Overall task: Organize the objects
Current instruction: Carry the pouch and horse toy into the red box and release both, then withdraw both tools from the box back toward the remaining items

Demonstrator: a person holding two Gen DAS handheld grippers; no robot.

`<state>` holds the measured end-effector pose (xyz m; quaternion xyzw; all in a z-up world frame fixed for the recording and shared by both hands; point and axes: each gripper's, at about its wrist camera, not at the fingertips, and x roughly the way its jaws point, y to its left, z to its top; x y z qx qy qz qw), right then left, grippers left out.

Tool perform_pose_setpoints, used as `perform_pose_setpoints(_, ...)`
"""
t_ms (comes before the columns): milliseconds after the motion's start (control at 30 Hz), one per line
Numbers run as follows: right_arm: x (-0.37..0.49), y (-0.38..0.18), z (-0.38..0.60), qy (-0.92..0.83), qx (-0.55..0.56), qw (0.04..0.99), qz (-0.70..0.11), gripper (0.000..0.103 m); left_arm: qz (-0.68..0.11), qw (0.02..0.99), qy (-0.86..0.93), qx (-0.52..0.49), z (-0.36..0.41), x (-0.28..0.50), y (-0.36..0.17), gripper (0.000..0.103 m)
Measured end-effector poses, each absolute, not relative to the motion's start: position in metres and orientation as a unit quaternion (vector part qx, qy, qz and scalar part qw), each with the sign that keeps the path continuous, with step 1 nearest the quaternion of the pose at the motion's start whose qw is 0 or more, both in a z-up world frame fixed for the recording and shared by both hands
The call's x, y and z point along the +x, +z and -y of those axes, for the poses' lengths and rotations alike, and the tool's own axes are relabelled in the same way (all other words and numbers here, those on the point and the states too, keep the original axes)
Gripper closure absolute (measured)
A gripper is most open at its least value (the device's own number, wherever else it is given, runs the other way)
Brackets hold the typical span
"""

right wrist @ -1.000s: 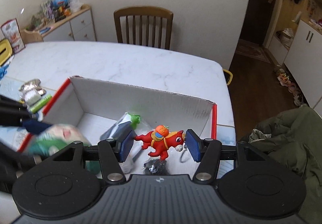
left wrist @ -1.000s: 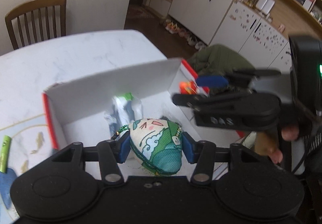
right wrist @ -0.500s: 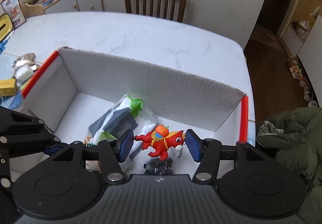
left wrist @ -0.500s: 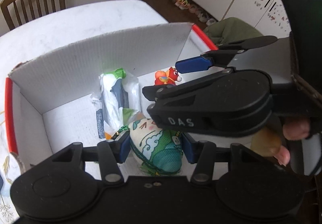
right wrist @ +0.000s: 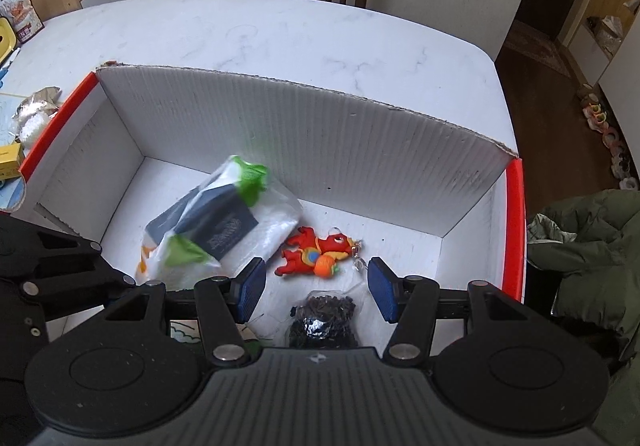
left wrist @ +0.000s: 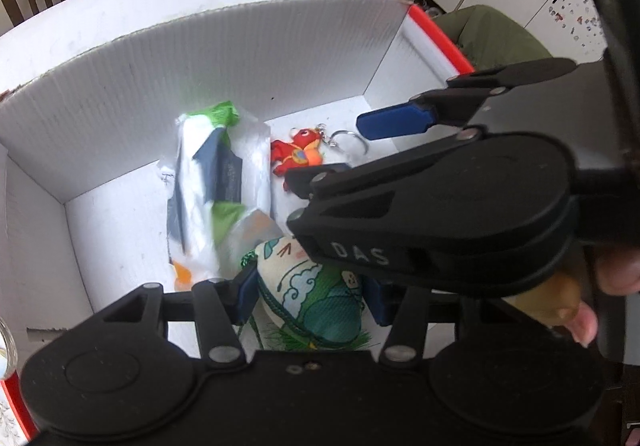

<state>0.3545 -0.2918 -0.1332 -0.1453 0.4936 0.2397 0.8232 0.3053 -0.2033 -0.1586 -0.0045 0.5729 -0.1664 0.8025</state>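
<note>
Inside box (right wrist: 304, 133): horse keychain (right wrist: 316, 256) (bag (right wrist: 224, 230) beside).

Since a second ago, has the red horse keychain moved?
Yes. The red horse keychain has left the right gripper, now open, and lies on the white box floor beside the plastic bag.

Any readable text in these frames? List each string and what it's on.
"DAS": raised letters on the body of the right tongs, seen from the left wrist.
Dark label on the plastic bag in the box: pale script, too blurred to read.
Red snack packet at the far left: print too small to read.
Cloth pouch in the left tongs: drawings only, no words.
</note>
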Motion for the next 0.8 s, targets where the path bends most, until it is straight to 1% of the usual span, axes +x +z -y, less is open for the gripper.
perform_pose_setpoints(300,0.350,-0.117,0.299,0.241,-0.119,0.833,-0.483,0.046,-0.560,0.810,-0.174,-0.011,0.198,0.299,-0.151,0.036)
perform_pose_setpoints(367,0.347,-0.112,0.302,0.241,-0.112,0.836,-0.480,0.046,-0.553,0.815,-0.172,-0.012,0.202,0.298,-0.145,0.029)
perform_pose_setpoints(567,0.336,-0.094,0.310,0.242,-0.094,0.845,-0.467,0.046,-0.532,0.828,-0.174,-0.021,0.193,0.287,-0.129,0.025)
perform_pose_setpoints(800,0.316,-0.068,0.320,0.245,-0.073,0.858,-0.445,0.046,-0.501,0.846,-0.180,-0.025,0.179,0.267,-0.102,0.024)
